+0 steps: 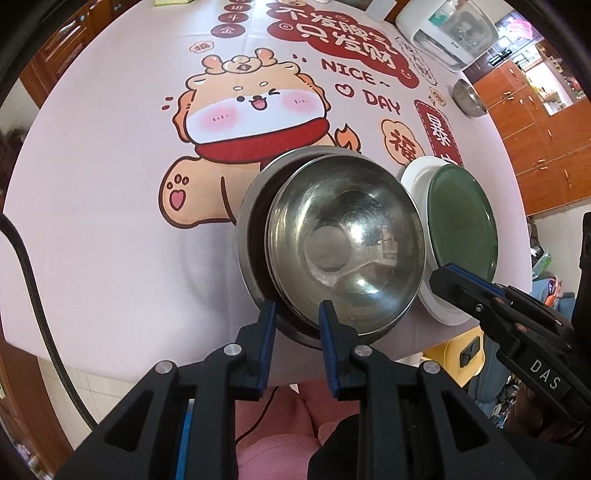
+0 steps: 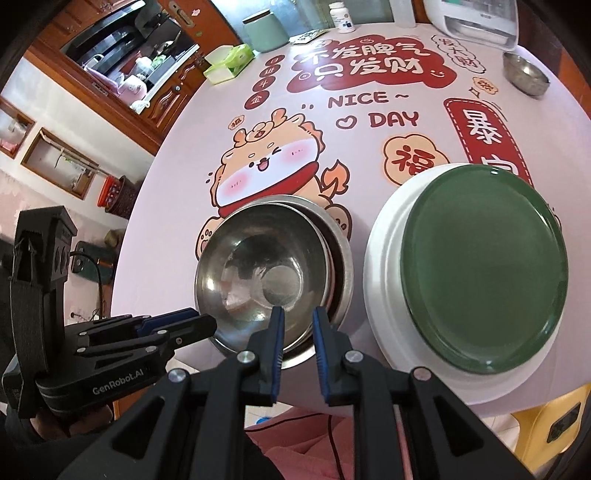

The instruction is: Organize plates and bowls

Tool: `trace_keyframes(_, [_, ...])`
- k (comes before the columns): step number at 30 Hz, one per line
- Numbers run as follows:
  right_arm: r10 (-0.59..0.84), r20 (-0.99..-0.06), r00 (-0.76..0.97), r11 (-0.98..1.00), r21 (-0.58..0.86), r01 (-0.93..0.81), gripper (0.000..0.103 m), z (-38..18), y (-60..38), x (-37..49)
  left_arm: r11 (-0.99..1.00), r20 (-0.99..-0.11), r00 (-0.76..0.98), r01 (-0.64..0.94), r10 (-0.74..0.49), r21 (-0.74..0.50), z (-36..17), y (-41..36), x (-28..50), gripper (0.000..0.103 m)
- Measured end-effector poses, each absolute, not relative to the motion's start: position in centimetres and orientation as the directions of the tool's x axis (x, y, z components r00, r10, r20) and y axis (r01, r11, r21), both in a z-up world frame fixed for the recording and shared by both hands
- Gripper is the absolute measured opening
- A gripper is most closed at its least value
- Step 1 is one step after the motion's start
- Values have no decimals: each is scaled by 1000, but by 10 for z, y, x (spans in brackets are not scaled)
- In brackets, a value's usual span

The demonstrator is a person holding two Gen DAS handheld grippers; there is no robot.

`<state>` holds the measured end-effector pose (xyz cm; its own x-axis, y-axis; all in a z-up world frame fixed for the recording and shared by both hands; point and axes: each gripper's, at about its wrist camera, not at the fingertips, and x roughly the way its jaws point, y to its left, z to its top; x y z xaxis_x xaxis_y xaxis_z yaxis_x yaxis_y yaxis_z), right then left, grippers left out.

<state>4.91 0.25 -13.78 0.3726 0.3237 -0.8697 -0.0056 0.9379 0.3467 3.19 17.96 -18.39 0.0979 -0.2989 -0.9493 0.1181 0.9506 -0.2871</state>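
Note:
Two steel bowls sit nested near the table's front edge. The inner bowl (image 1: pixel 343 236) (image 2: pixel 258 269) lies tilted inside the outer bowl (image 1: pixel 251 221) (image 2: pixel 341 266). My left gripper (image 1: pixel 296 306) (image 2: pixel 208 325) is narrowly open across their near-left rims, with one finger outside and one inside; the pads do not press. My right gripper (image 2: pixel 298 314) (image 1: pixel 437 278) is narrowly open at the bowls' near-right rim and grips nothing. To the right, a green plate (image 1: pixel 461 221) (image 2: pixel 484 269) rests on a white plate (image 1: pixel 413 181) (image 2: pixel 384 251).
A small steel bowl (image 2: pixel 524 72) stands at the far right of the printed tablecloth (image 2: pixel 369 110), near a white appliance (image 2: pixel 476 18). A green tissue box (image 2: pixel 229 61), green jar (image 2: pixel 266 31) and pill bottle (image 2: pixel 341 16) line the far edge. A yellow stool (image 2: pixel 554 424) is below right.

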Motion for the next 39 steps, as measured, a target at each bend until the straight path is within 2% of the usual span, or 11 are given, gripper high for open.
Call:
trace_keyframes(15, [274, -812, 516, 943, 332, 22, 17, -114, -2, 30, 922, -889, 270, 219, -371, -318, -144, 180, 27, 22])
trace_keyframes(25, [229, -729, 645, 945, 325, 31, 17, -93, -27, 12, 906, -832, 369, 254, -414, -338, -116, 166, 26, 24])
trace_keyframes(34, [218, -685, 695, 943, 332, 32, 17, -85, -60, 1, 914, -822, 413, 281, -392, -294, -99, 128, 21, 30])
trace_keyframes(39, [231, -671, 704, 941, 338, 14, 28, -83, -88, 1, 921, -823, 425, 270, -376, -282, -97, 101, 23, 40])
